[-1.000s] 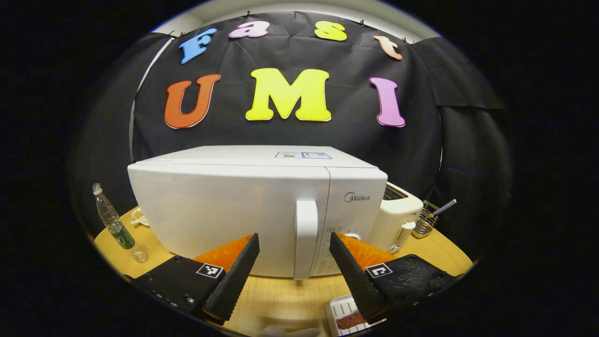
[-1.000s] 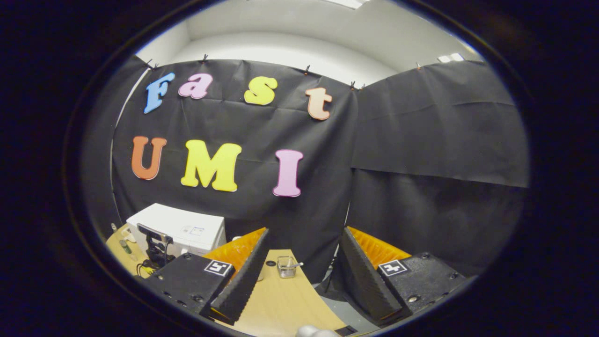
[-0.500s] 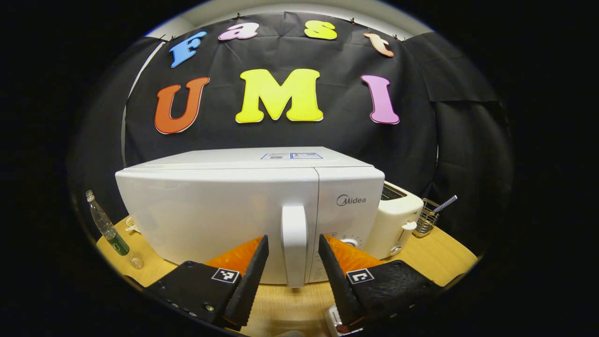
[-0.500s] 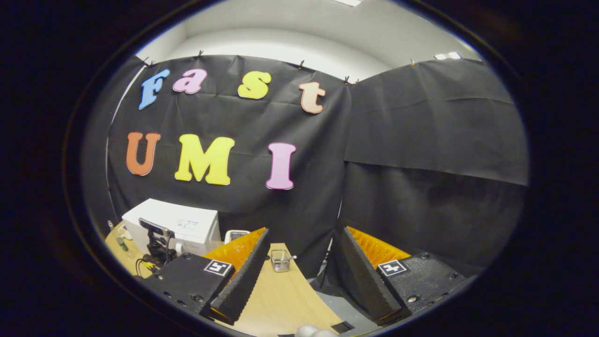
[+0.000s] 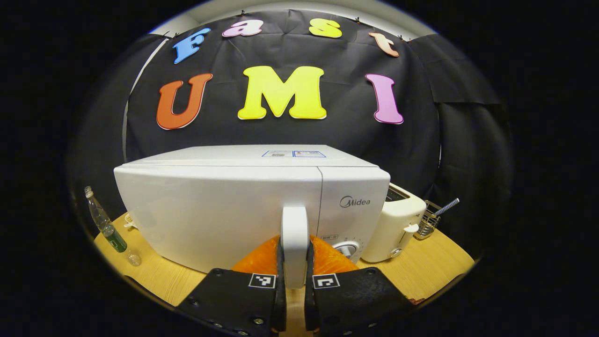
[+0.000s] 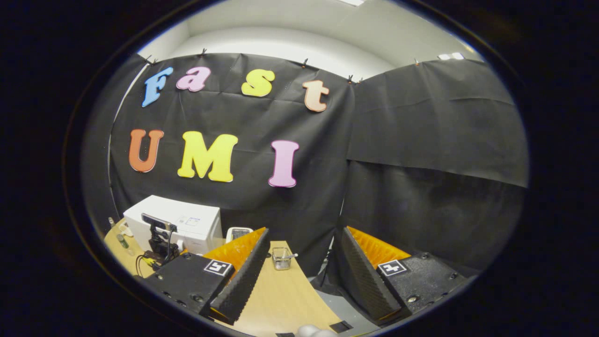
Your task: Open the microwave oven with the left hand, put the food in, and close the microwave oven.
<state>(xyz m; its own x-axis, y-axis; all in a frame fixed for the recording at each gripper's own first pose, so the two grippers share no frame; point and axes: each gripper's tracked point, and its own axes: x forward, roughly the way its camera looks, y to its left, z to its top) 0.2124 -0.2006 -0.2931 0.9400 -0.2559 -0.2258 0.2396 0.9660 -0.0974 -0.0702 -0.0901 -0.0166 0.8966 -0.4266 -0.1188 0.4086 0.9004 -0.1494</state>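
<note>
On the wooden table (image 5: 435, 262), your left gripper (image 5: 294, 281) clamps the closed microwave oven's (image 5: 224, 206) door handle (image 5: 295, 234), ready to pull; your right gripper (image 6: 299, 276) waits wide open, empty.

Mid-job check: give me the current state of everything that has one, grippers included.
microwave oven: door closed, upright on the table.
door handle: clamped between the left gripper's fingers.
left gripper: shut on the door handle.
right gripper: open, holding nothing, above the table edge.
toaster: upright beside the microwave oven, lever up.
plastic bottle: upright, uncapped.
</note>
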